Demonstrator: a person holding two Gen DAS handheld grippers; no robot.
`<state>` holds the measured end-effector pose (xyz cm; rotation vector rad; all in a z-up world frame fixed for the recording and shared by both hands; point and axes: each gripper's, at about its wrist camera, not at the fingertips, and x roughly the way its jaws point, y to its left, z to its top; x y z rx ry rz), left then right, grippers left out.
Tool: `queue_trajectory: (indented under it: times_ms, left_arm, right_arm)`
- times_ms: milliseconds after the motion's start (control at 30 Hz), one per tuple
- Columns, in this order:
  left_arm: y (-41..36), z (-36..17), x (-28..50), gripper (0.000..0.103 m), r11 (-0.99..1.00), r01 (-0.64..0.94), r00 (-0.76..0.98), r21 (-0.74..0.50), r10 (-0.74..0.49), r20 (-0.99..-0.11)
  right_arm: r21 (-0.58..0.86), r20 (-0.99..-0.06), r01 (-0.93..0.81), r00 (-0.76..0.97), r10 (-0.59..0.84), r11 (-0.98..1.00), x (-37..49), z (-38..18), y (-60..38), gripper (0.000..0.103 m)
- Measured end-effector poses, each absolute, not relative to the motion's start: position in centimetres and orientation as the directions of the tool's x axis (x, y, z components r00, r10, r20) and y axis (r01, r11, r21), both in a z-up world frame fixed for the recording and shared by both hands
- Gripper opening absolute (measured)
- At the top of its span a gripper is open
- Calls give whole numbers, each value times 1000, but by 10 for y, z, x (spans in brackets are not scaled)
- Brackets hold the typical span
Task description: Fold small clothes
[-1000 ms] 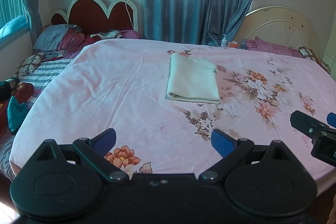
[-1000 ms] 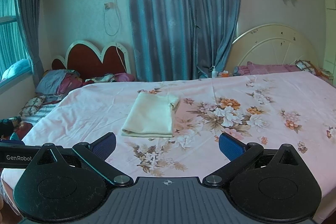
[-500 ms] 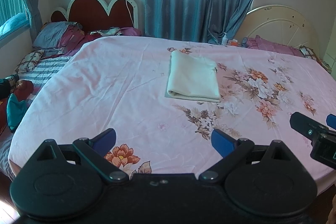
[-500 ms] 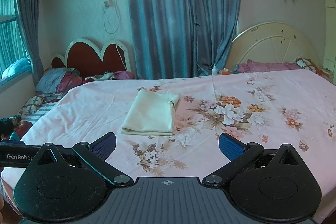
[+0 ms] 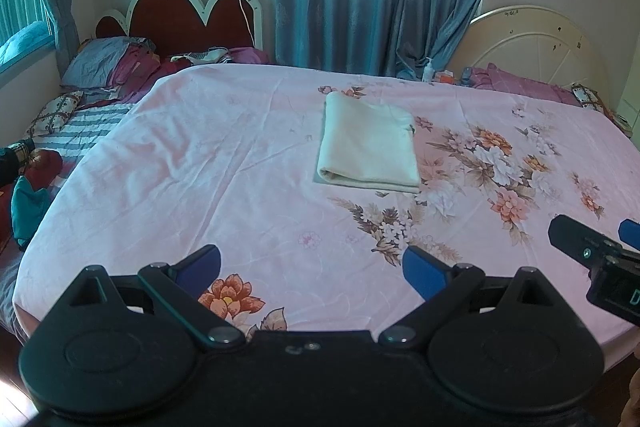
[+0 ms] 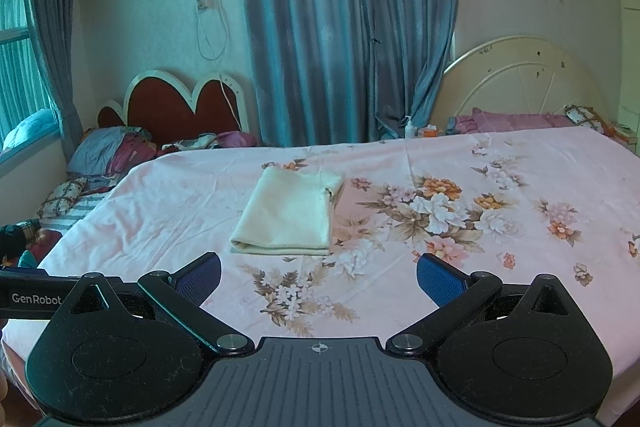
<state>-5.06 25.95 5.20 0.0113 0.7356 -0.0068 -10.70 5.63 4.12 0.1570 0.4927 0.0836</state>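
Left gripper [image 5: 311,267]: jaws spread wide apart and holding nothing, above the near edge of the bed; blue pads face each other across bare sheet.
Right gripper [image 6: 319,275]: jaws likewise wide apart and empty, at about the same height over the near edge; its black tip also shows at the right border of the left wrist view.
Folded garment [image 5: 368,144]: a cream-coloured piece lying flat in a neat rectangle near the middle of the bed, its rolled fold edge toward the cameras, well apart from both grippers; from the right wrist view it sits ahead and to the left [image 6: 290,213].
Bed [image 5: 192,163]: covered by a pink sheet with a flower print that spreads to the right of the garment.
Red headboard [image 5: 188,15]: scalloped, against the far wall at the left, with pillows heaped below it.
Curtain [image 6: 348,27]: blue-grey, hanging behind the bed.
Cream headboard [image 6: 524,79]: rounded, at the far right.
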Motion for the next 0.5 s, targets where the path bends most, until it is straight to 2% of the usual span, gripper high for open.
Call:
queue_trajectory:
  times_ms: [233,400,500]
  left_arm:
    - [257,45,-47,97,999,41,737,-4,-32,-675]
    - [253,34,-44,95,999,50,780,17,-28,-625]
    - [251,25,-30,98,999,43,758,3,-31,-651]
  right_arm:
    - [172,-480,-36,870,116,984,-98,38,51,103]
    - [174,-511,-13,853,102,985,-82,27,41,103]
    - [174,-535,14,841,82,985,-68,17,31,103]
